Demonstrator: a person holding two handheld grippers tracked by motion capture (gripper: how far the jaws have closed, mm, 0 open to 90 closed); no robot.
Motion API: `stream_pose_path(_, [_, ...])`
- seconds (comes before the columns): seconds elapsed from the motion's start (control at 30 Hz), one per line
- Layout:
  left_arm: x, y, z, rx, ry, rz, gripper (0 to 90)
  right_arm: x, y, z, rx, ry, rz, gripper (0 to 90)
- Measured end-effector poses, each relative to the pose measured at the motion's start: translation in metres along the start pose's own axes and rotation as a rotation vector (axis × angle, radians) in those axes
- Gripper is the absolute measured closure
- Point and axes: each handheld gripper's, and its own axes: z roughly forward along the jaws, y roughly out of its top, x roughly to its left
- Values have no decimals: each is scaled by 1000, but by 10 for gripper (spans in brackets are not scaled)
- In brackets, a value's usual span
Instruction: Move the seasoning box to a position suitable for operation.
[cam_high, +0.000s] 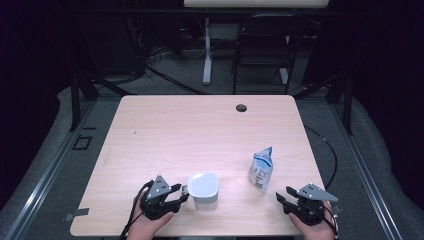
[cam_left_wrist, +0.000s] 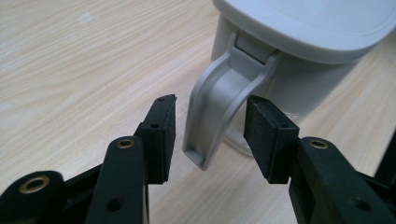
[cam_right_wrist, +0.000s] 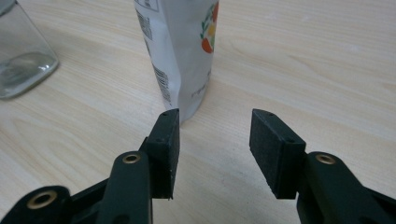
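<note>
A clear container with a white lid (cam_high: 203, 188) stands near the table's front edge, and its grey handle (cam_left_wrist: 219, 98) points toward my left gripper (cam_high: 181, 192). That handle sits between the left gripper's (cam_left_wrist: 210, 135) open jaws, with a gap on each side and neither pad pressing on it. A white snack pouch (cam_high: 261, 170) stands upright to the right of the container. My right gripper (cam_high: 281, 201) rests at the front right, open and holding nothing. In the right gripper view the pouch (cam_right_wrist: 182, 51) stands just beyond the right gripper (cam_right_wrist: 214, 140), and the container's glassy base (cam_right_wrist: 21, 60) shows at the left.
The wooden table (cam_high: 200, 130) has a round cable hole (cam_high: 241, 107) near its far edge. A black chair (cam_high: 262, 45) and a white desk leg (cam_high: 207, 50) stand on the floor behind the table.
</note>
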Motion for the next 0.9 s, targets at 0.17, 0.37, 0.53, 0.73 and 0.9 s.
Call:
stream_pose_path(0.17, [1,2,-13,-18,-27,-8,537,9,8,-9,-54,0,-43,536])
stream_pose_path(0.37, [2,8,-27,-44,-31,-20,545,17,12,-13,-49,17,-49,597])
stream_pose_path(0.53, [3,11,-31,-65,-19,-33,534,23,15,-16,-52,29,-78,636])
stream_pose_path(0.73, [6,15,-34,-86,-6,-47,529,33,19,-15,-68,47,-129,650])
stream_pose_path(0.9, [8,17,-33,-83,6,-55,515,37,20,-15,-61,89,-135,715])
